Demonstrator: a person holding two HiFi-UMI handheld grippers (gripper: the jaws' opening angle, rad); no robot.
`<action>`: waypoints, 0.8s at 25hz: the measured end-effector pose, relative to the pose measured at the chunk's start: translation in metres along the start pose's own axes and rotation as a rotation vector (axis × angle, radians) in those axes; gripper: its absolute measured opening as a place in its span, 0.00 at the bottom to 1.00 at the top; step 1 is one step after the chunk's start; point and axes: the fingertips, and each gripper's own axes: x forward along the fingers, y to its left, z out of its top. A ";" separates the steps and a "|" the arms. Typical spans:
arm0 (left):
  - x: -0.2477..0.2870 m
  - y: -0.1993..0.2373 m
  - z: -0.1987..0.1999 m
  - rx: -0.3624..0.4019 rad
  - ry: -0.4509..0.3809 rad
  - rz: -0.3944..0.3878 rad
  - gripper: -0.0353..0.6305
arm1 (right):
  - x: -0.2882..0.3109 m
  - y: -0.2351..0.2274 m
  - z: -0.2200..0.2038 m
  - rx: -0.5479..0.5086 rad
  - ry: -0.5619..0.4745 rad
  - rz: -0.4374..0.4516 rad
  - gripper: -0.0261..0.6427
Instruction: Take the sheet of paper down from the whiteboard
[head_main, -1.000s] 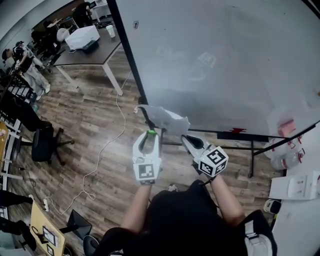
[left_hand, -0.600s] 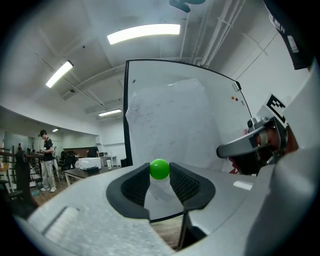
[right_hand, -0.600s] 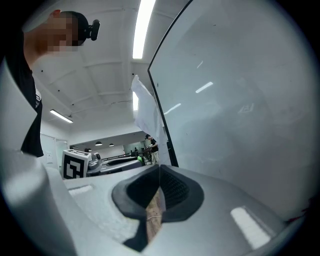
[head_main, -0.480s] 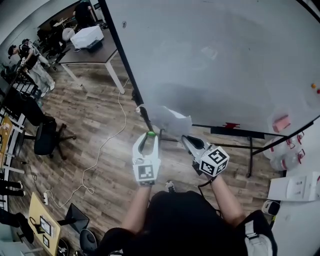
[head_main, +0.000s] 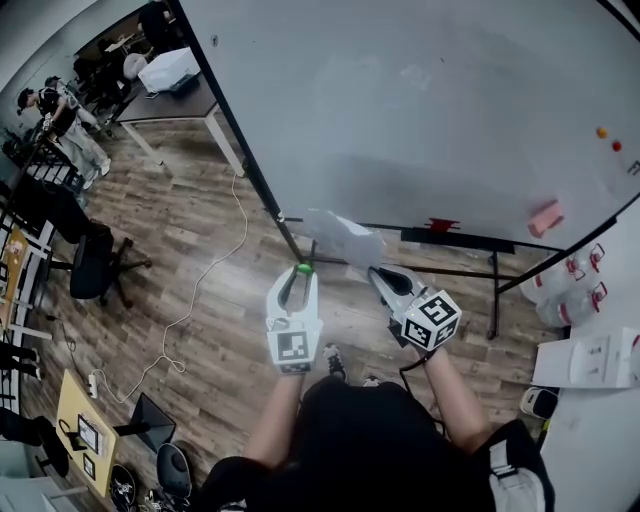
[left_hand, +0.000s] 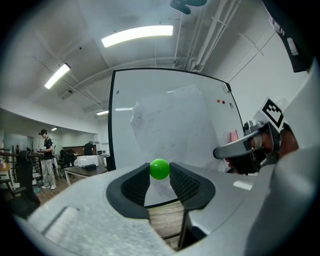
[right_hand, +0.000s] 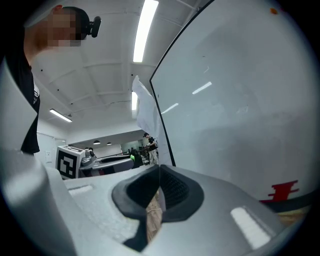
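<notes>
The white sheet of paper (head_main: 345, 237) hangs free in front of the whiteboard (head_main: 420, 110), off its surface. My right gripper (head_main: 376, 274) is shut on the sheet's lower edge; in the right gripper view the paper (right_hand: 145, 112) rises from between the closed jaws of the right gripper (right_hand: 159, 187). My left gripper (head_main: 301, 274) is shut on a small green ball (head_main: 303, 267). In the left gripper view the green ball (left_hand: 159, 169) sits between the tips of the left gripper (left_hand: 159, 176). The paper (left_hand: 170, 130) stands behind it, with the right gripper (left_hand: 245, 150) at the right.
The board's tray carries a red eraser (head_main: 440, 226) and a pink block (head_main: 545, 216). Two small round magnets (head_main: 602, 131) stick at the board's right. A table (head_main: 185, 100), an office chair (head_main: 95, 265) and a floor cable (head_main: 215, 280) lie to the left. Bottles (head_main: 575, 290) stand at the right.
Both grippers, with the ball and the paper still held, have drawn back from the board and to the right along it. The tray and eraser now lie further up and left in the head view.
</notes>
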 end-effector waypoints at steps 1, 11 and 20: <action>-0.005 -0.006 0.000 -0.001 0.002 0.002 0.26 | -0.008 0.002 -0.002 -0.002 0.002 0.000 0.05; -0.051 -0.042 0.001 0.001 0.008 0.023 0.25 | -0.056 0.025 -0.016 -0.005 0.004 0.027 0.05; -0.068 -0.057 0.001 0.018 0.018 0.047 0.26 | -0.073 0.027 -0.022 0.020 0.002 0.049 0.05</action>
